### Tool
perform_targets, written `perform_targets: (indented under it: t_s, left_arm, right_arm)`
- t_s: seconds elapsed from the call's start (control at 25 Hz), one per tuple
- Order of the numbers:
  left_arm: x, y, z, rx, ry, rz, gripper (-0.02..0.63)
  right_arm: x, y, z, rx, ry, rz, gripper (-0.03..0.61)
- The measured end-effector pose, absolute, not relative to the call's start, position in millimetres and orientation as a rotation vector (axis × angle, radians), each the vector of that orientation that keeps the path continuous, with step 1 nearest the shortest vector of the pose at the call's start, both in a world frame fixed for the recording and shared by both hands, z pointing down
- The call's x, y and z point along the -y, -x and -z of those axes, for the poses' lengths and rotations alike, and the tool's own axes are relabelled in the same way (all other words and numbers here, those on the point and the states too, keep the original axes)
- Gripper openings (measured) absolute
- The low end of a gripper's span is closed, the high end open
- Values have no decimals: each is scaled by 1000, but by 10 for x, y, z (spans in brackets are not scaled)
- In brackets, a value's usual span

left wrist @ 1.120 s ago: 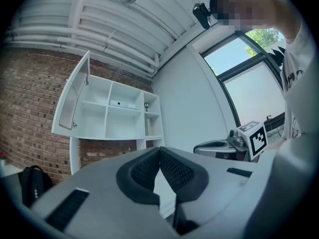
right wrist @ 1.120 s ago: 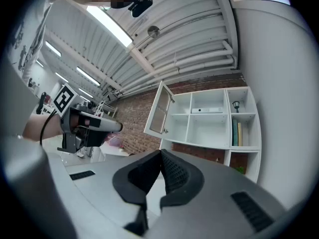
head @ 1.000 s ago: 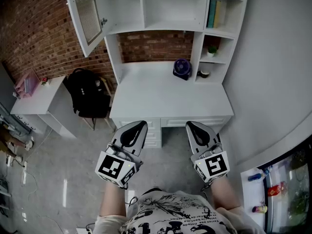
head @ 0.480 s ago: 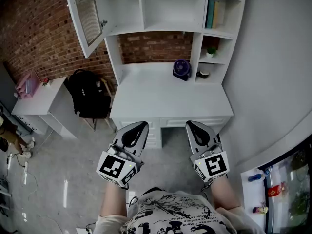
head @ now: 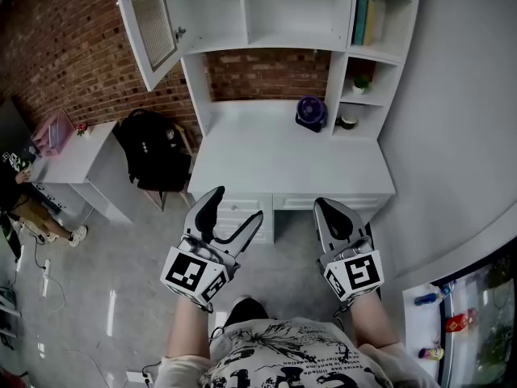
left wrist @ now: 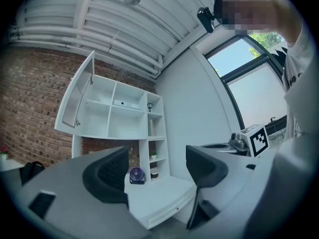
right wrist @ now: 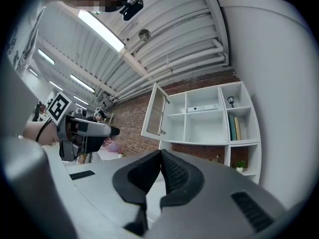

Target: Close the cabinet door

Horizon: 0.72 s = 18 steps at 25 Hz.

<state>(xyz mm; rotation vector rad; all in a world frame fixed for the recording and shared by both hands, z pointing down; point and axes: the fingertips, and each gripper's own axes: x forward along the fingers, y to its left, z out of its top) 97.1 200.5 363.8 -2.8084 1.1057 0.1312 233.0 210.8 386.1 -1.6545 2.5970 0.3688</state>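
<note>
Head view: white glass-panelled cabinet door [head: 149,23] stands open above the back-left corner of the white desk [head: 283,164].
Left gripper view: my left gripper [left wrist: 157,166] fingers just opened wide, nothing between them.
Right gripper view: my right gripper [right wrist: 160,156] fingers are together.
Risk: a hard shove makes the door rebound.

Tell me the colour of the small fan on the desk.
The fan is purple; the head view shows it best.
</note>
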Motion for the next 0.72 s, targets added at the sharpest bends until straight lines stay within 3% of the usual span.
perform_targets:
  t_s: [0.28, 0.72]
  left_arm:
    - [-1500, -432, -3673, -1197, 2774, -132, 344]
    - [-40, 1308, -3372, -1240, 2689, -162, 344]
  right_arm:
    - [-1533, -1827, -3900, -2659, 1573, -356, 15]
    - [58, -204, -3640, -2639, 1511, -356, 15]
